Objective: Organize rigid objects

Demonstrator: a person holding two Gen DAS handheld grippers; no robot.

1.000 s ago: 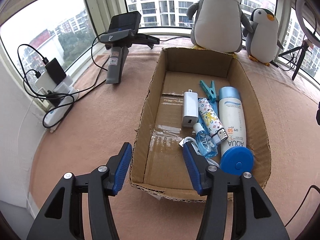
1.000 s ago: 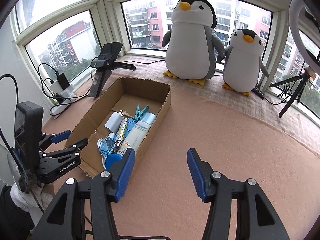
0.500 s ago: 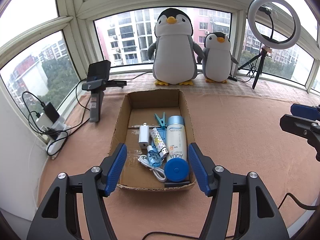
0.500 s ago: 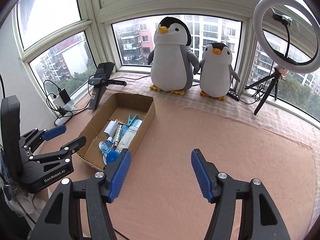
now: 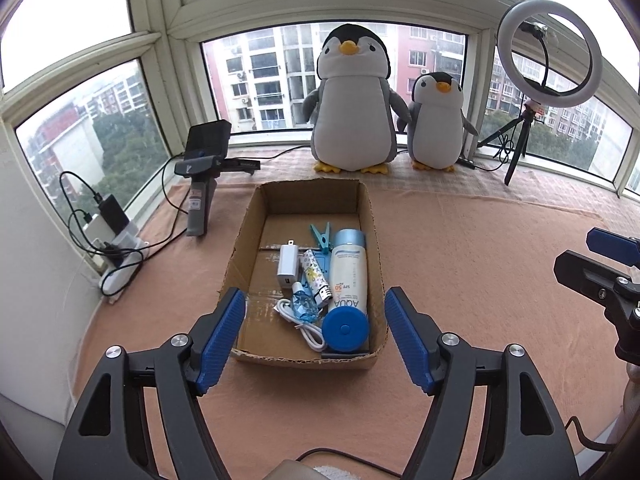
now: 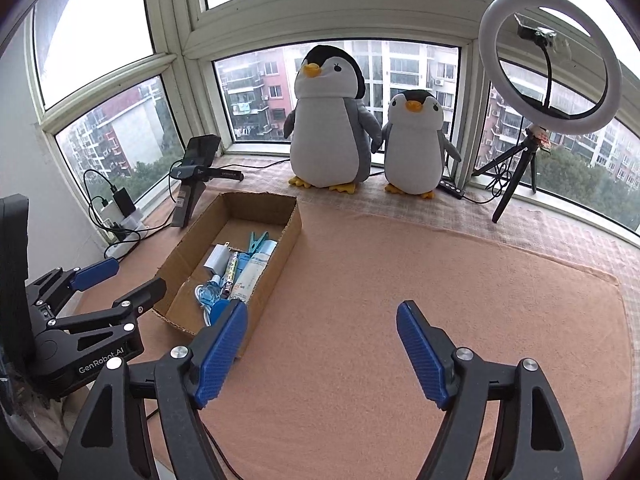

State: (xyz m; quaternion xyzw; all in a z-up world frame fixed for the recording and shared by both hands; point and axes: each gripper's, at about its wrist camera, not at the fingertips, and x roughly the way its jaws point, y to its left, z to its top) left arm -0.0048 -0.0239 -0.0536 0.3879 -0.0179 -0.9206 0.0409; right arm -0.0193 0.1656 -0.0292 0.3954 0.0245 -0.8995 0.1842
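Left gripper [image 5: 314, 336] pulled back and lifted up, away from the cardboard box [image 5: 244, 240]. Before, right over the box, one finger inside it; now held above the pink cloth [image 5: 460, 256] in front of the box. Right gripper [image 6: 322, 354] also lifted higher and moved back. Box looks smaller and farther off now. Both penguins and the ring light [image 5: 550, 48] now fully seen.
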